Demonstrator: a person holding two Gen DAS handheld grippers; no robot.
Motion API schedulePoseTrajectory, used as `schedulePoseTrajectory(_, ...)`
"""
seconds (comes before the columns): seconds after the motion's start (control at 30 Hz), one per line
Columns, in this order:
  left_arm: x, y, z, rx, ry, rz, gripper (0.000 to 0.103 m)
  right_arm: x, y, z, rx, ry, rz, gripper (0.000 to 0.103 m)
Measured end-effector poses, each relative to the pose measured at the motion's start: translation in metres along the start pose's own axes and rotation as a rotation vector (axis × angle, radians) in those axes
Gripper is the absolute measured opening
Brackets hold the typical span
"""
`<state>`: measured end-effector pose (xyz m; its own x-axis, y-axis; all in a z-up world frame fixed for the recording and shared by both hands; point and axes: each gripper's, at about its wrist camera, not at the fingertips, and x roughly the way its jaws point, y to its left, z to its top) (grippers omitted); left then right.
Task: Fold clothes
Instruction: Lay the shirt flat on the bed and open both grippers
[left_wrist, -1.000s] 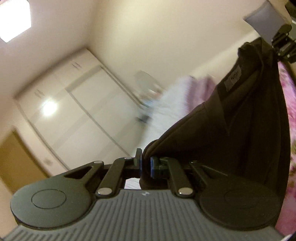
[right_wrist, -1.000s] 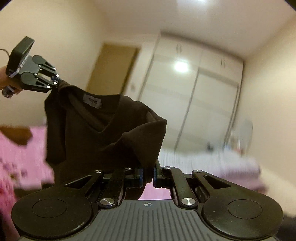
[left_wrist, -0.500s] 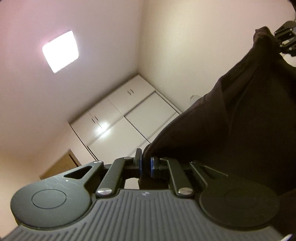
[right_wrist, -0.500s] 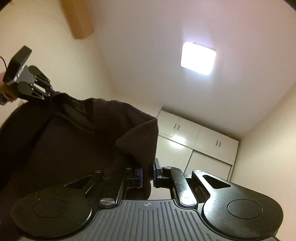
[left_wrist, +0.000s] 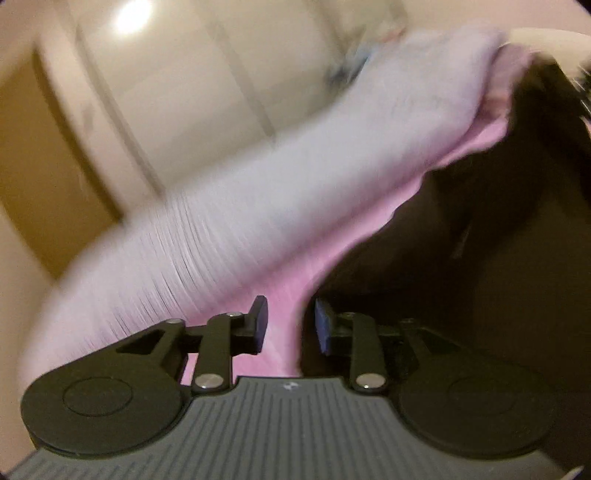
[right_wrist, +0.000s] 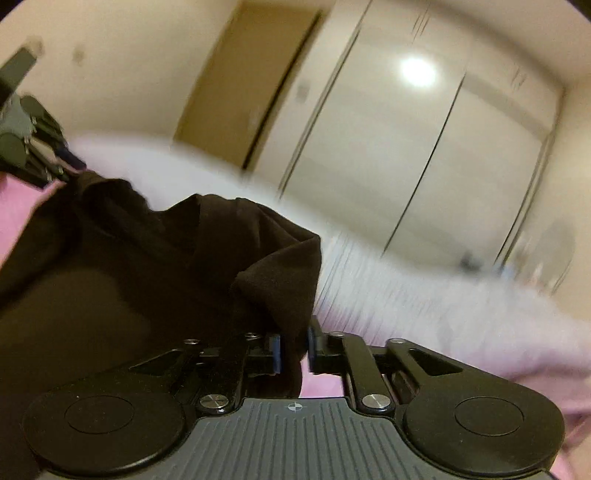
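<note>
The garment (right_wrist: 155, 266) stretches between both claws, bed (right_wrist: 424, 295) behind it.

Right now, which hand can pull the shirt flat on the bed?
The right. The right gripper pinches the dark shirt, while the left gripper is open with only the pink bed between its fingers.

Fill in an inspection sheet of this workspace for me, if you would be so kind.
Surface: pink bed sheet with a white blanket along it, both motion-blurred.
Job's things: one dark garment, bunched.
Clutter: small items beyond the bed, too blurred to identify.
Grippers: left gripper open, sheet showing between its jaws, garment beside one finger; right gripper shut on a fold of the garment.
Cables: nothing seen.
Surroundings: white wardrobe, brown door.
</note>
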<state>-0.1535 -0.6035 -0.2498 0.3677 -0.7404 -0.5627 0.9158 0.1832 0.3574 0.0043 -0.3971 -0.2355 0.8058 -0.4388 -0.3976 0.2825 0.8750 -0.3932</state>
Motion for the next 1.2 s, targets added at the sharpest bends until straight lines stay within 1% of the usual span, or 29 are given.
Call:
schedulePoseTrajectory(0.03, 0.018, 0.001, -0.011, -0.048, 0.040, -0.010, 0.025, 0.026, 0.009, -0.012, -0.016, 0.051, -0.007, 0.042)
schedulePoseTrajectory(0.07, 0.027, 0.003, -0.020, -0.080, 0.059, -0.019, 0.026, 0.041, 0.013, -0.024, -0.022, 0.086, -0.009, 0.056)
schedulePoseTrajectory(0.1, 0.029, 0.005, -0.029, -0.104, 0.071, -0.028, 0.028, 0.055, 0.017, -0.035, -0.022, 0.121, -0.009, 0.058)
schedulePoseTrajectory(0.17, 0.015, 0.010, -0.047, -0.124, 0.081, -0.051, 0.034, 0.062, 0.015, -0.048, 0.074, 0.163, 0.026, 0.060)
schedulePoseTrajectory(0.2, 0.012, 0.014, -0.054, -0.132, 0.091, -0.066, 0.035, 0.056, 0.016, -0.051, 0.126, 0.173, 0.041, 0.060)
schedulePoseTrajectory(0.23, 0.014, 0.018, -0.058, -0.139, 0.109, -0.083, 0.037, 0.045, 0.016, -0.048, 0.174, 0.184, 0.055, 0.061)
schedulePoseTrajectory(0.3, 0.015, 0.027, -0.067, -0.155, 0.141, -0.117, 0.042, 0.025, 0.007, -0.056, 0.262, 0.203, 0.096, 0.062)
schedulePoseTrajectory(0.37, 0.002, 0.033, -0.081, -0.179, 0.175, -0.156, 0.043, 0.001, -0.003, -0.061, 0.341, 0.220, 0.138, 0.064)
schedulePoseTrajectory(0.43, -0.001, 0.031, -0.090, -0.216, 0.195, -0.196, 0.043, -0.020, 0.009, -0.075, 0.406, 0.253, 0.194, 0.065)
schedulePoseTrajectory(0.47, 0.001, 0.028, -0.093, -0.240, 0.206, -0.227, 0.043, -0.024, 0.015, -0.081, 0.425, 0.272, 0.221, 0.066)
schedulePoseTrajectory(0.5, 0.004, 0.024, -0.096, -0.270, 0.216, -0.265, 0.044, -0.028, 0.021, -0.086, 0.441, 0.291, 0.246, 0.067)
schedulePoseTrajectory(0.53, 0.006, 0.021, -0.098, -0.299, 0.226, -0.299, 0.043, -0.030, 0.029, -0.090, 0.429, 0.312, 0.251, 0.067)
schedulePoseTrajectory(0.57, 0.011, 0.018, -0.099, -0.319, 0.240, -0.332, 0.036, -0.032, 0.038, -0.095, 0.417, 0.332, 0.255, 0.067)
schedulePoseTrajectory(0.6, 0.015, 0.015, -0.099, -0.321, 0.253, -0.357, 0.020, -0.034, 0.046, -0.099, 0.406, 0.353, 0.259, 0.066)
schedulePoseTrajectory(0.63, 0.015, 0.013, -0.097, -0.306, 0.264, -0.367, 0.015, -0.034, 0.048, -0.103, 0.417, 0.372, 0.255, 0.064)
schedulePoseTrajectory(0.67, 0.014, 0.013, -0.094, -0.283, 0.270, -0.376, 0.013, -0.033, 0.044, -0.108, 0.446, 0.379, 0.261, 0.045)
schedulePoseTrajectory(0.7, 0.010, 0.016, -0.089, -0.251, 0.268, -0.382, 0.012, -0.034, 0.040, -0.112, 0.473, 0.384, 0.266, 0.032)
schedulePoseTrajectory(0.73, 0.008, 0.021, -0.084, -0.213, 0.268, -0.372, 0.012, -0.036, 0.033, -0.113, 0.495, 0.382, 0.269, 0.011)
schedulePoseTrajectory(0.8, 0.007, 0.034, -0.073, -0.118, 0.270, -0.306, 0.012, -0.041, 0.015, -0.112, 0.508, 0.372, 0.253, 0.009)
schedulePoseTrajectory(0.83, 0.007, 0.041, -0.068, -0.071, 0.271, -0.272, 0.012, -0.047, 0.006, -0.111, 0.491, 0.366, 0.227, 0.009)
schedulePoseTrajectory(0.9, 0.006, 0.055, -0.057, 0.024, 0.272, -0.205, 0.012, -0.045, -0.017, -0.106, 0.451, 0.357, 0.146, 0.008)
schedulePoseTrajectory(0.93, 0.009, 0.061, -0.054, 0.067, 0.275, -0.159, 0.010, -0.041, -0.030, -0.105, 0.439, 0.360, 0.094, 0.008)
schedulePoseTrajectory(0.97, 0.018, 0.065, -0.055, 0.103, 0.281, -0.095, 0.005, -0.036, -0.042, -0.103, 0.424, 0.363, 0.041, 0.008)
schedulePoseTrajectory(1.0, 0.026, 0.069, -0.055, 0.140, 0.287, -0.031, 0.005, -0.028, -0.053, -0.103, 0.387, 0.375, -0.022, 0.008)
schedulePoseTrajectory(1.03, 0.035, 0.074, -0.056, 0.177, 0.293, 0.034, 0.005, -0.017, -0.063, -0.106, 0.387, 0.407, -0.041, 0.008)
schedulePoseTrajectory(1.07, 0.043, 0.080, -0.058, 0.173, 0.304, 0.066, 0.008, -0.005, -0.073, -0.110, 0.387, 0.439, -0.059, 0.009)
schedulePoseTrajectory(1.1, 0.052, 0.088, -0.063, 0.113, 0.323, 0.054, 0.010, 0.006, -0.082, -0.113, 0.384, 0.470, -0.078, 0.009)
schedulePoseTrajectory(1.17, 0.061, 0.099, -0.073, 0.019, 0.339, 0.038, 0.012, 0.021, -0.086, -0.121, 0.340, 0.516, -0.115, 0.011)
schedulePoseTrajectory(1.2, 0.062, 0.101, -0.079, -0.009, 0.341, 0.039, 0.016, 0.028, -0.087, -0.124, 0.319, 0.536, -0.134, 0.013)
